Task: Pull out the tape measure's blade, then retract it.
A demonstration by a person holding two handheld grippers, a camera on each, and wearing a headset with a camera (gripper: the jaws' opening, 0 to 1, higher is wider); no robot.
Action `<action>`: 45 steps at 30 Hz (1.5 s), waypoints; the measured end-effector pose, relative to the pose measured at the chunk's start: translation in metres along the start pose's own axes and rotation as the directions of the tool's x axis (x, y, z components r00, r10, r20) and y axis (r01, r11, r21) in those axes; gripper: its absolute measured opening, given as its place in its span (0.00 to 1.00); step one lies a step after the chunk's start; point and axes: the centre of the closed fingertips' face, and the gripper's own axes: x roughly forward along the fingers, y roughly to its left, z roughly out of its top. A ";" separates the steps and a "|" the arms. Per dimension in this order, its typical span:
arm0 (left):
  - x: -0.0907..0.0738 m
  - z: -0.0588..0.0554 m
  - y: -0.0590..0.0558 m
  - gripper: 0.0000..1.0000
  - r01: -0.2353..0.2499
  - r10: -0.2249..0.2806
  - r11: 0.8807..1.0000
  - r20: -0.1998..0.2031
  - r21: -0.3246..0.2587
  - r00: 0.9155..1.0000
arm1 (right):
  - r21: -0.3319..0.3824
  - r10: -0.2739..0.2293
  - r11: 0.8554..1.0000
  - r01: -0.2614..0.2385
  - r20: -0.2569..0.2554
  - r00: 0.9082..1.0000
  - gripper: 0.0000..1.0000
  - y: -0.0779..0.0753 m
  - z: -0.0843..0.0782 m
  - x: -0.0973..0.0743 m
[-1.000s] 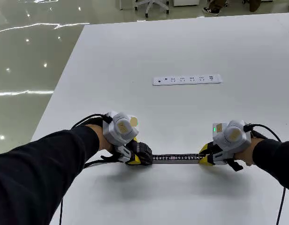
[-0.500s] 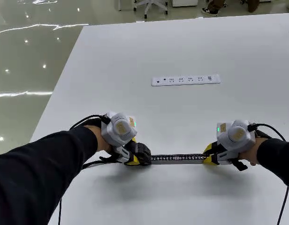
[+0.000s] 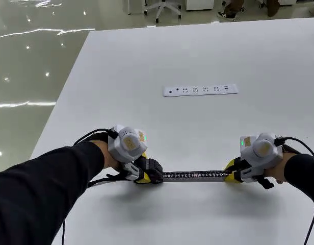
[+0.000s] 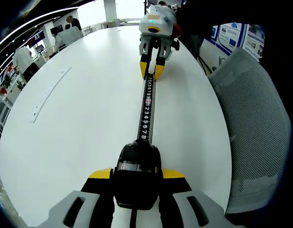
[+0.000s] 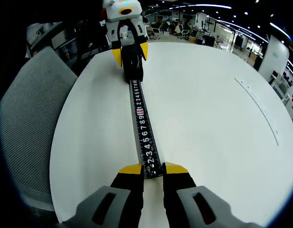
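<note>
Drawn out on a white table (image 3: 208,46), a tape measure (image 3: 153,169) spans the lower part of the head view.
At lower left, the left gripper (image 3: 146,176) pinches the tape measure's black case between yellow-tipped jaws. At lower right, the right gripper (image 3: 231,176) has its jaws pressed onto the end of the blade (image 3: 195,175), which runs flat along the tabletop between them. A white power strip (image 3: 200,90) lies well apart, just above the frame's centre.
</note>
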 end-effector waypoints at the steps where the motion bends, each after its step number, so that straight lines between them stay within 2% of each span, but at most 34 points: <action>1: 0.000 0.000 0.000 0.32 0.000 0.000 1.000 0.000 0.000 1.000 | 0.001 0.000 1.000 0.000 -0.001 1.000 0.10 0.000 -0.001 0.000; 22: 0.000 0.000 0.001 0.32 0.000 0.000 1.000 0.003 -0.002 1.000 | 0.010 -0.006 1.000 0.007 -0.025 1.000 0.10 -0.003 -0.019 -0.013; 45: 0.000 -0.001 0.001 0.32 -0.004 0.004 1.000 0.005 -0.004 1.000 | 0.019 -0.012 1.000 0.012 -0.042 0.999 0.10 -0.002 -0.025 -0.019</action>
